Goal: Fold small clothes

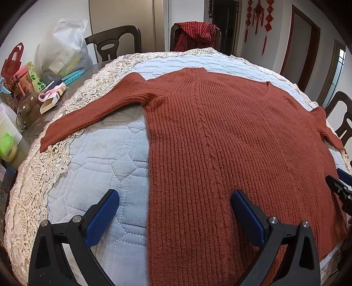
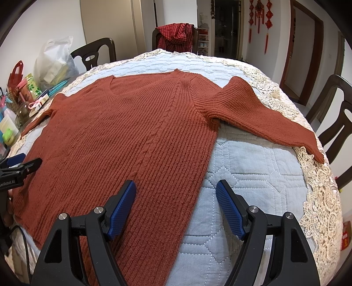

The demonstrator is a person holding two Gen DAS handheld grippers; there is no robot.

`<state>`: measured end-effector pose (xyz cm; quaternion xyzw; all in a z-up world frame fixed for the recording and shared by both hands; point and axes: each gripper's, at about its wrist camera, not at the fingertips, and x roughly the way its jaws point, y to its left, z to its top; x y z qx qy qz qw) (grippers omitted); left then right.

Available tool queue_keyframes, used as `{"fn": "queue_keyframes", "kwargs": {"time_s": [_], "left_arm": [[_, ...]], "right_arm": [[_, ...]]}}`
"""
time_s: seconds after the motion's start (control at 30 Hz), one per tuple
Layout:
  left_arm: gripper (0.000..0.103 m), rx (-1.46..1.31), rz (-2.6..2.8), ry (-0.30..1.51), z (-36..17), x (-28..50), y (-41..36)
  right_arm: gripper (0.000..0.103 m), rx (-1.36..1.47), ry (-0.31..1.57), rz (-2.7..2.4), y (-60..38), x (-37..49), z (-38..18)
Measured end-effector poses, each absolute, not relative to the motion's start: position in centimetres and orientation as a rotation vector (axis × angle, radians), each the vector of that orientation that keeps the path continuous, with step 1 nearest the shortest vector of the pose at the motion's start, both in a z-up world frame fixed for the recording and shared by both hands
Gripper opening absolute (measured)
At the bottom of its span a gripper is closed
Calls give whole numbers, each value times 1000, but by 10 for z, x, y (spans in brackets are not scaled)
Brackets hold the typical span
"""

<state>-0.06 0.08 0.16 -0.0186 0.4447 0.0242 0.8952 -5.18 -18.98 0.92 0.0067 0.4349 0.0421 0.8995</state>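
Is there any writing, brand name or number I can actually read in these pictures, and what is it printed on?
"GenRobot.AI", its first letter cut off by the picture edge: white print on the black body of the left gripper, seen from the right wrist view.
Green cup: small dark print, too small to read.
Red hanging ornaments on the wall: any characters are too blurred to read.
Nothing else legible.

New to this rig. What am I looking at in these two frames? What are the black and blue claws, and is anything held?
No robot arm: a person holds a handheld two-finger gripper in each hand, each with a fisheye camera looking along its blue-padded fingers. One picture is from the left gripper, the other from the right gripper. Both are open and hold nothing. A rust-red knit sweater lies flat, sleeves spread, on a blue quilted cover with a lace edge. Each gripper hovers over one side edge near the hem. Bags and jars sit at the left; chairs stand around.
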Motion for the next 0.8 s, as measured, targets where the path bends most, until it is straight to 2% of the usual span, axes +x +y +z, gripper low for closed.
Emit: {"fn": "queue_keyframes", "kwargs": {"time_s": [0.8], "left_arm": [[103,-50,55,927,1,-1,-1]], "right_arm": [[75,5,943,107,-189,-45,12]]}}
